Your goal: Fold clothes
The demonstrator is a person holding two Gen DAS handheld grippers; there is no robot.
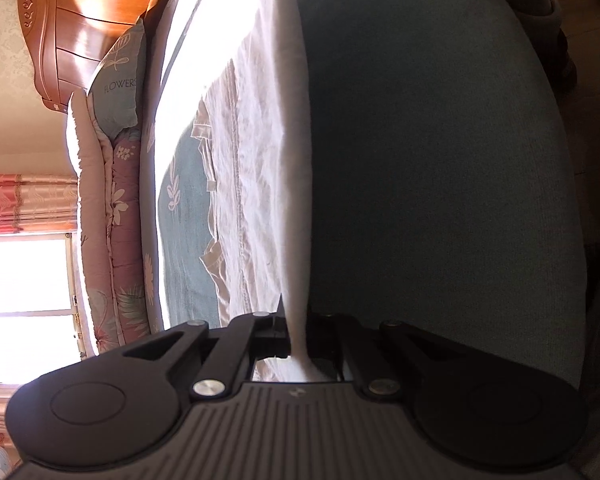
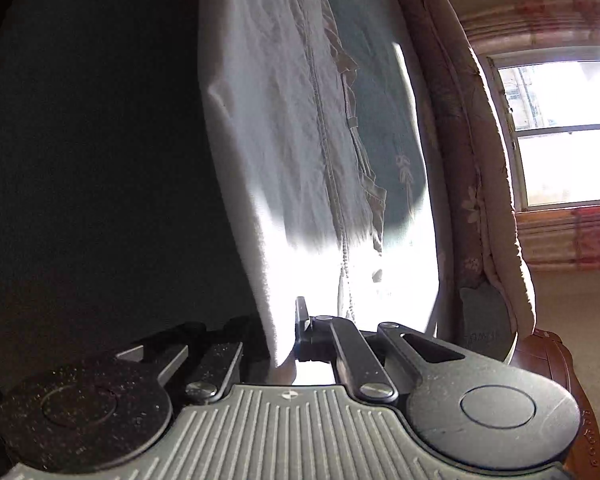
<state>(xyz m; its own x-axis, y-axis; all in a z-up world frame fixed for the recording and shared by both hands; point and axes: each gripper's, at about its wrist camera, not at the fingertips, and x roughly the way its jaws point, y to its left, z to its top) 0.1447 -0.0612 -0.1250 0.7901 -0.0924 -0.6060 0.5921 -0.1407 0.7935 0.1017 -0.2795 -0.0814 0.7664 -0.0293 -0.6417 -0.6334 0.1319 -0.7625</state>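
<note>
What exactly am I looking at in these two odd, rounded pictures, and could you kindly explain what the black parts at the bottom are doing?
There is no robot here: a person carries a hand-held two-finger gripper in each hand, and each has a wide-angle camera looking forward along its fingers. That lens bends the room, and both pictures appear turned sideways.

One picture comes from the left gripper, the other from the right gripper. The black arms and ribbed grey plate at the bottom are the grippers themselves.

Ahead is a bed with a teal bedspread printed with leaves. A pale, wrinkled garment lies spread on it; the stitched seam and what look like belt loops suggest trousers, though I cannot be sure. A pillow and a rolled quilt sit beyond it.

Both grippers are shut, each pinching an edge of the garment.
</note>
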